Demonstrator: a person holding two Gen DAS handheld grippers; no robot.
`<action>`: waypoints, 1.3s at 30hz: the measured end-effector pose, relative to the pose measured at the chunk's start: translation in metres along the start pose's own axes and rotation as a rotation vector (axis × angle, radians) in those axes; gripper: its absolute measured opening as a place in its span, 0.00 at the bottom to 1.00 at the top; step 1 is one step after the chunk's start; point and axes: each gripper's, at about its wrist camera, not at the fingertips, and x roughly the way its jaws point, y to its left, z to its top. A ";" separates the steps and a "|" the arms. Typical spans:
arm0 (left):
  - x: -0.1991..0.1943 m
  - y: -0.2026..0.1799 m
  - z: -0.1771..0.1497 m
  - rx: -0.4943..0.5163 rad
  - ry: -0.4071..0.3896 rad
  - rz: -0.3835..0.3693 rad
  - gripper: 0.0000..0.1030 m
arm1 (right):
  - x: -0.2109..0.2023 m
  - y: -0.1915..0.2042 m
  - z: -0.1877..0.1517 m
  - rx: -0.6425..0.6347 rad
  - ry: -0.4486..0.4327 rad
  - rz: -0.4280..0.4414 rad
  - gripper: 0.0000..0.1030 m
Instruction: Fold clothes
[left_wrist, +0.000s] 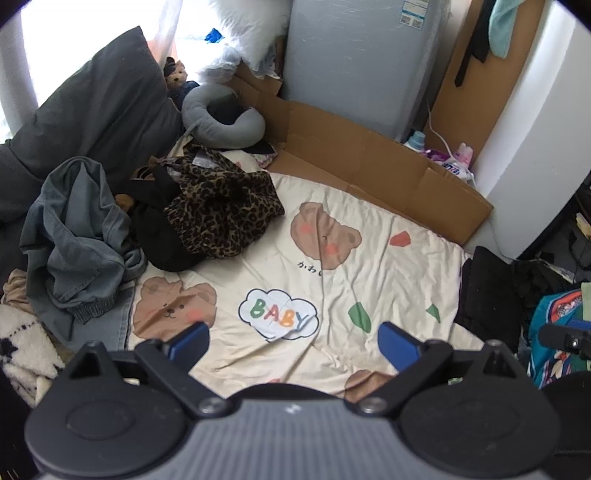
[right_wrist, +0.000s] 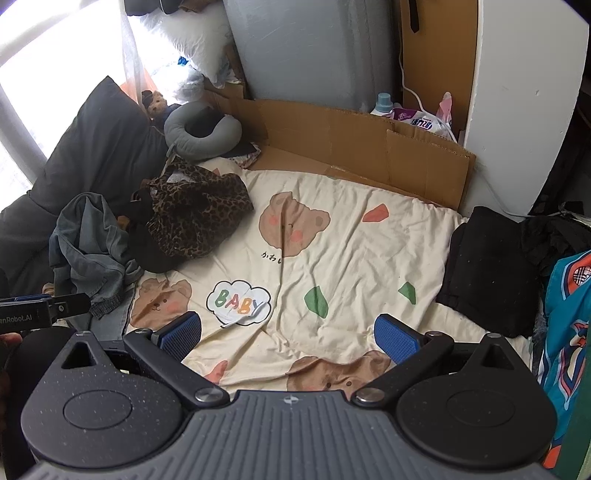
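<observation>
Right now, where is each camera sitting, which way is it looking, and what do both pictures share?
Left wrist: on the left gripper, looking down over the bear-print sheet; its open blue fingers show.
Right wrist: on the right gripper, same downward look; its open fingers show, the left gripper at the left edge.
Shared: sheet, leopard-print garment, grey-blue garment, folded black garment, cardboard.

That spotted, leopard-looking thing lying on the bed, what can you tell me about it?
The leopard-print garment is a crumpled, unfolded heap of soft brown fabric with dark spots, and black cloth shows at its near edge. It lies on the cream bear-print bedsheet toward the far left corner. A rumpled grey-blue garment lies against its left side and a grey neck pillow sits just beyond it. Neither gripper touches it.
</observation>
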 end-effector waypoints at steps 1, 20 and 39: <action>0.001 0.002 0.001 0.002 0.001 -0.002 0.96 | 0.000 0.000 0.000 0.002 0.003 0.005 1.00; 0.000 0.010 0.003 0.022 0.004 0.009 0.96 | 0.007 -0.001 0.000 0.013 0.059 0.058 1.00; 0.000 0.010 0.002 0.006 -0.003 0.009 0.96 | 0.003 -0.002 -0.001 0.017 0.036 0.050 1.00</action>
